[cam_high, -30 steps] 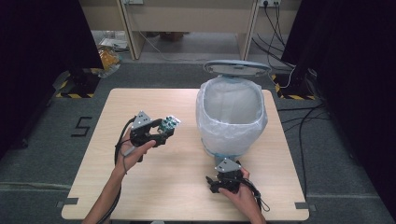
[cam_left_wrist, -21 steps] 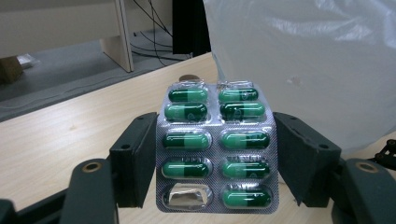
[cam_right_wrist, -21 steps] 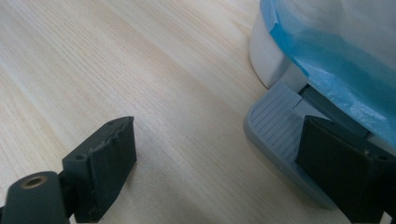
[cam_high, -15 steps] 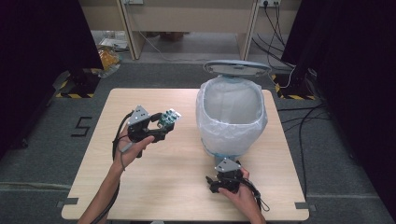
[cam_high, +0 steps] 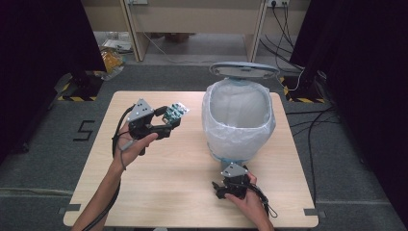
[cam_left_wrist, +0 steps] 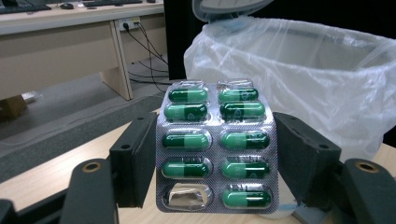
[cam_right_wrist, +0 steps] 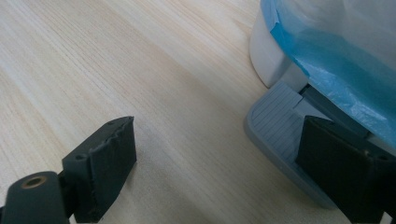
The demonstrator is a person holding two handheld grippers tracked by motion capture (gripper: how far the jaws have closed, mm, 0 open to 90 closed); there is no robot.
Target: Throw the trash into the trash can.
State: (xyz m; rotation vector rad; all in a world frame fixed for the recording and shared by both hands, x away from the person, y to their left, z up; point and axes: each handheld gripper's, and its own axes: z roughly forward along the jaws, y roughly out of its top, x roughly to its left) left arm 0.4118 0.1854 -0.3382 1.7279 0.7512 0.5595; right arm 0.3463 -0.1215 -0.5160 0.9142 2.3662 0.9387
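Note:
My left gripper (cam_high: pixel 171 118) is held above the left half of the table, shut on a silver blister pack (cam_high: pixel 175 113) of green capsules. In the left gripper view the blister pack (cam_left_wrist: pixel 215 149) stands upright between the two pads (cam_left_wrist: pixel 140 158), and its lower left pocket is empty. The white pedal bin (cam_high: pixel 238 120), lined with a clear bag, stands to the right of the pack with its lid (cam_high: pixel 245 72) up. My right gripper (cam_high: pixel 229 174) sits low at the foot of the bin, open. Its right jaw is over the grey foot pedal (cam_right_wrist: pixel 275 135).
The wooden table (cam_high: pixel 159 187) has bare room in front of and between the hands. The bin's bag (cam_left_wrist: pixel 317 70) bulges over its rim close beyond the pack. Desks and cables (cam_high: pixel 288 29) lie on the floor past the far edge.
The left gripper has lifted the blister pack higher and a little toward the bin. The right gripper has stayed where it was.

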